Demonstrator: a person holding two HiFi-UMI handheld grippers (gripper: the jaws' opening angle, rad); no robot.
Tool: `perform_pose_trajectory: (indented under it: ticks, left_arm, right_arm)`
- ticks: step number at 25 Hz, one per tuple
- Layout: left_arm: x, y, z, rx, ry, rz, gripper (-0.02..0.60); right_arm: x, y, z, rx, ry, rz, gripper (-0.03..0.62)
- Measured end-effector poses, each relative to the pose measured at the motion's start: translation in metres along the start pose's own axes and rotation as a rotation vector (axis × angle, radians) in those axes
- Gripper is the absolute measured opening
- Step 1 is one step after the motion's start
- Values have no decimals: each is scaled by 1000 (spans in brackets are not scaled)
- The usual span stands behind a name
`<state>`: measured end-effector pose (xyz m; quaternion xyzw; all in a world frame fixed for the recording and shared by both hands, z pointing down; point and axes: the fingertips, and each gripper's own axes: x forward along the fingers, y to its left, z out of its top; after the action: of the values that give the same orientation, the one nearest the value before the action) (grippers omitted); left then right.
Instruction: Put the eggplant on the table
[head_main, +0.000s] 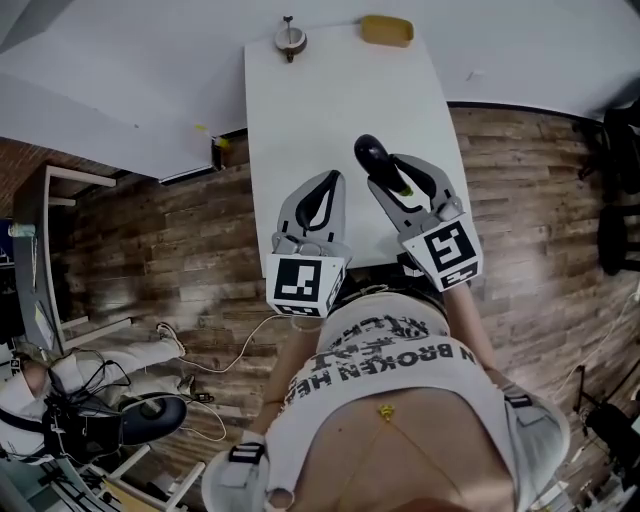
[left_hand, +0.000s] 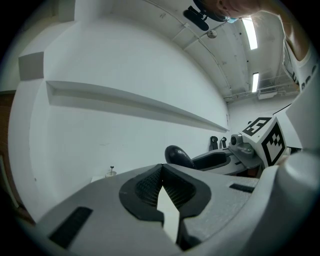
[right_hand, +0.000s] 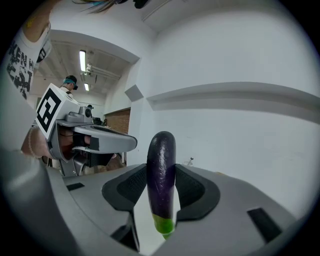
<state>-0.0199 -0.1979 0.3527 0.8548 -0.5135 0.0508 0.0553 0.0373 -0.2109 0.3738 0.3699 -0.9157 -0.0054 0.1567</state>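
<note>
Right gripper (right_hand: 161, 172) clamped on eggplant (right_hand: 161, 175); pads pressed both flanks, near the stem end. Left gripper (left_hand: 161, 170) closed on nothing, tips together, riding just beside the right one. Both were over the near half of the table (head_main: 300, 110).

Risks, as judged:
- Grip sat low on the fruit, with most of its length jutting past the fingertips. Glossy skin plus that overhang could let it pivot or slide in the pads if the hand tipped or jolted.
- Height over the tabletop was not readable. Opening the jaws too high would drop it, and a rounded body could roll towards a side edge of this narrow table.
- Pressing down hard before release could bruise it or wedge it against the pads.
- The left gripper was close enough to knock the dark tip if the hands converged.

Eggplant: long, slim, deep purple to near black, smooth with a faint sheen. Blunt rounded far end; short bright green cap at the near end. No damage seen.
</note>
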Motion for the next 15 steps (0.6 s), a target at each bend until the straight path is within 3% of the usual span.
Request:
perform_pose_trajectory:
  ticks: [15]
  left_arm:
    - [6, 1, 4, -2, 3, 11, 5]
  right_arm:
    - [6, -3, 0, 3, 0, 28, 176]
